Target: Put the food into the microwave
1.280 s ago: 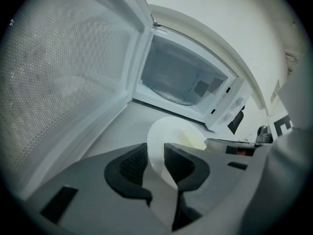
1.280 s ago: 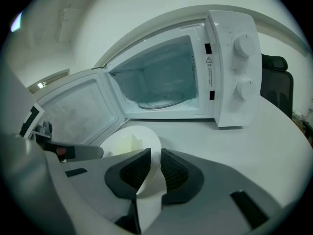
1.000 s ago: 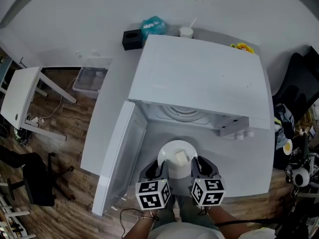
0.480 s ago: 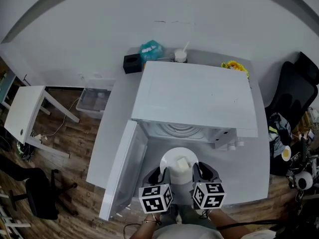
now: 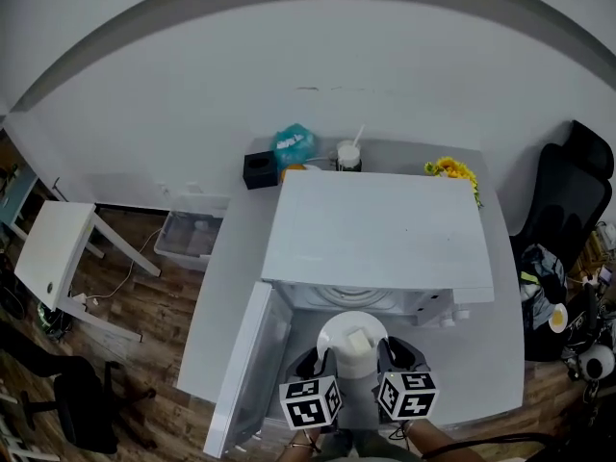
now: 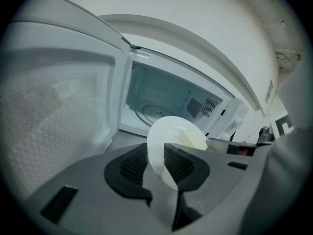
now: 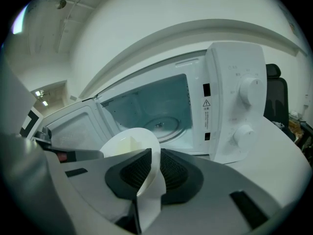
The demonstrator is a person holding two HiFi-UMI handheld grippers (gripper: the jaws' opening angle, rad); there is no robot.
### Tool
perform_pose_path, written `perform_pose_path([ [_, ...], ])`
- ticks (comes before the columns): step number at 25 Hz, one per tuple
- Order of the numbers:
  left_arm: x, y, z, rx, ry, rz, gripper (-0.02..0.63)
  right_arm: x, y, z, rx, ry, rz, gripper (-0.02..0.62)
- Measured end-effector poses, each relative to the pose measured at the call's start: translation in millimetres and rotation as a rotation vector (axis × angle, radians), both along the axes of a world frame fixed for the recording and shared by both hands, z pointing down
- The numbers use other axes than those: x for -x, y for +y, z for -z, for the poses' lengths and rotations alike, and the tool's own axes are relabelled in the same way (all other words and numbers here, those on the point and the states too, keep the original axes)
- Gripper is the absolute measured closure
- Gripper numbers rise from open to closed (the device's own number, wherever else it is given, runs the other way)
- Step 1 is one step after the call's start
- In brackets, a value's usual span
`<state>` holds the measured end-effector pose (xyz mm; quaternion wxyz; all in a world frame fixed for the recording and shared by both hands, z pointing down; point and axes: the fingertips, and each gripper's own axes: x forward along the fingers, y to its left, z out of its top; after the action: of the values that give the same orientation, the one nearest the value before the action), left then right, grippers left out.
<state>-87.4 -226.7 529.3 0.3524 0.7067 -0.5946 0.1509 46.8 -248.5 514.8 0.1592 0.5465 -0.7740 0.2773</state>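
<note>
Because a shallow white plate (image 5: 337, 327) tips easily when pinched at one edge, it is held from both sides. The left gripper (image 6: 157, 164) has its jaws closed on the plate's left rim and the right gripper (image 7: 149, 173) has its jaws closed on the opposite rim, with ribbed black pads (image 6: 131, 164) pressing either face of the thin edge. That two-point hold keeps the plate roughly level, so the pale block of food (image 5: 360, 341) sits near the middle.

The plate hangs over the tabletop (image 5: 481, 354), just in front of the white microwave (image 5: 375, 234) and not yet inside it. The door (image 5: 245, 369) is swung wide to the left, out of the left gripper's path. This leaves the cavity open, with the glass turntable (image 7: 161, 124) bare to take the plate. The control panel with its two knobs (image 7: 248, 88) stands to the right of the opening, so the right gripper probably has the tighter margin.

The grippers stand side by side, facing the opening squarely, which suits a straight push forward. The step in hand looks like the carry-in: forward through the opening, level, then down onto the turntable before either side lets go. The likely risk is uneven motion of the two grippers, which could twist the rim out of a pad or tilt the plate and shed the food.
</note>
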Motion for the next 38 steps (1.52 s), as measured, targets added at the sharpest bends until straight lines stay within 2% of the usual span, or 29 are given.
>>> perform_pose_path([
  [20,17,-79,-10,-0.064,-0.030,0.041,0.499,13,-72,-15,-0.042,-0.067,-0.067,0.529],
  [28,18,-110,-12,-0.105,-0.009,0.062,0.499,13,-98,-17,-0.086,-0.086,-0.126,0.531],
  [38,17,-133,-14,-0.148,-0.025,0.057,0.499,10,-111,-23,-0.106,-0.102,-0.189,0.531],
])
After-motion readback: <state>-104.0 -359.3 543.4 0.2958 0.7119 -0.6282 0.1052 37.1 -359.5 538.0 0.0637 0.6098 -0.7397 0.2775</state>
